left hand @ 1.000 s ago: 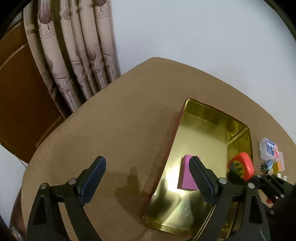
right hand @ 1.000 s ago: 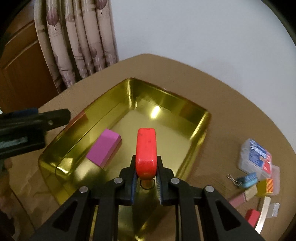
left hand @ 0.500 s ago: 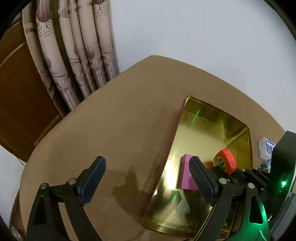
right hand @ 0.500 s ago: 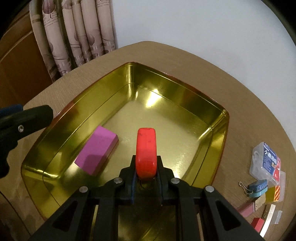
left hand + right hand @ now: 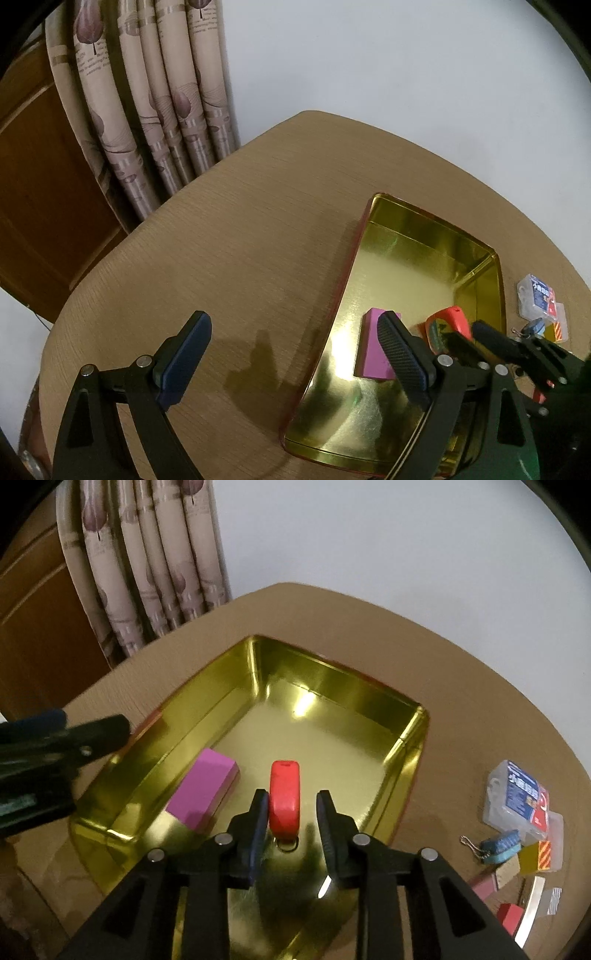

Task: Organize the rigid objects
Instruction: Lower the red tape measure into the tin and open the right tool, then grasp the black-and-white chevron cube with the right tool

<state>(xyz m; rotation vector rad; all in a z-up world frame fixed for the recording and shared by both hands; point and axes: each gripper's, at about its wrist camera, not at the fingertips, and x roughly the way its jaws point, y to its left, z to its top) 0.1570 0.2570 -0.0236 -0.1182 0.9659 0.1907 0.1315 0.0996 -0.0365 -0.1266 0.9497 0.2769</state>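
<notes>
Right gripper point(image 5: 291, 812): jaws opening over the gold tin; the red tape measure stands on edge between them, against the left pad, with a clear gap to the right pad.
Red tape measure point(image 5: 284, 797): inside the tin on its floor, just ahead of the fingertips, its metal ring toward the camera.
Pink block point(image 5: 201, 794): flat on the tin floor, just left of the tape measure, near the tin's left wall.
Gold tin point(image 5: 332, 679): open and shiny, on the wooden table point(image 5: 461, 686).
Left gripper point(image 5: 291, 350): jaws wide apart, nothing between them; one finger hangs over bare table, the other over the tin's near corner.
Small items: clear plastic case point(image 5: 517, 797), blue keychain point(image 5: 498, 845) and coloured blocks lie on the table to the right of the tin, well apart from both grippers.
Far side: patterned curtain point(image 5: 155, 561) and white wall behind the table.
</notes>
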